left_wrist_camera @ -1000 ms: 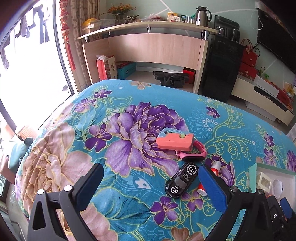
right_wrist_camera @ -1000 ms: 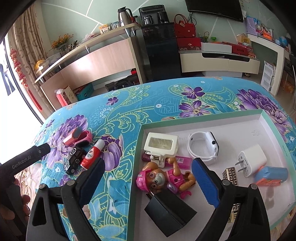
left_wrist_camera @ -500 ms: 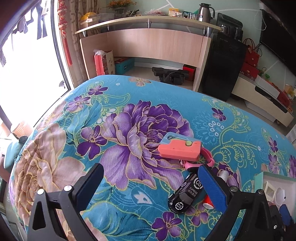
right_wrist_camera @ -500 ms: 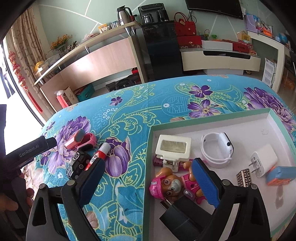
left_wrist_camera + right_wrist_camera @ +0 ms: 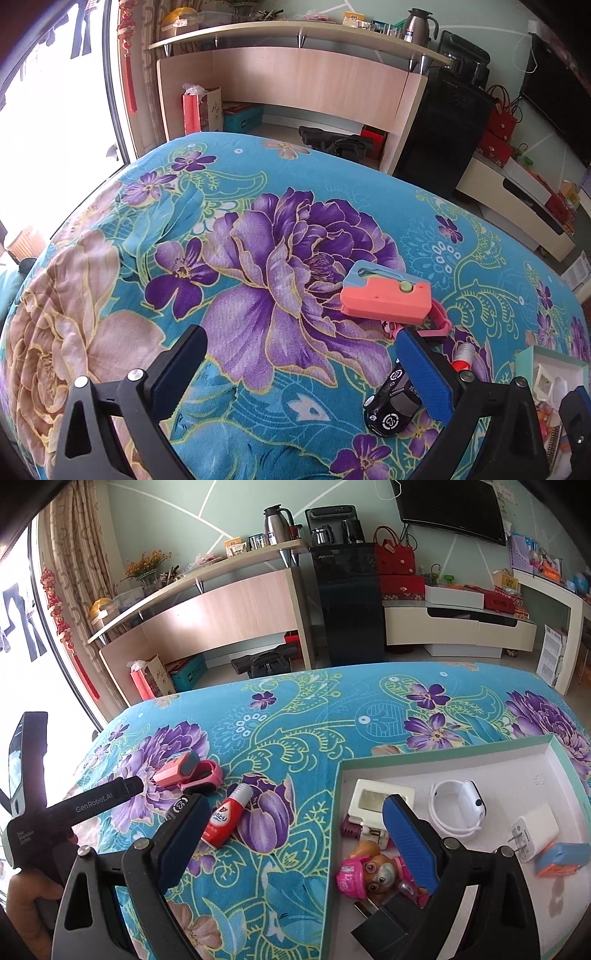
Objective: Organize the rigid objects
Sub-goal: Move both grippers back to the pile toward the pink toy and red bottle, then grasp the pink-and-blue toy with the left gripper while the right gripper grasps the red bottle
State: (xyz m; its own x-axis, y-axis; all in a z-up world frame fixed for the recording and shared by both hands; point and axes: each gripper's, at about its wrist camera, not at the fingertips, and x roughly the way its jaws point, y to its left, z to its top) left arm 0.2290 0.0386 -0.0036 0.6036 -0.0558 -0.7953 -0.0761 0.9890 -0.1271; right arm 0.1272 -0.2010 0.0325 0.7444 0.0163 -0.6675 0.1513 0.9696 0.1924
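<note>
A teal floral bedspread (image 5: 258,258) with big purple blooms fills the lower half of both views. Behind it, across the upper middle of each frame, stands a light wooden counter (image 5: 221,616) with a curved shelf top. A steel thermos jug (image 5: 279,518) and a vase of orange flowers (image 5: 147,566) sit on it. Right of the counter is a black cabinet (image 5: 349,602), then a low white TV stand (image 5: 458,627) bearing red boxes (image 5: 400,585). A dark television (image 5: 450,506) hangs at upper right.
</note>
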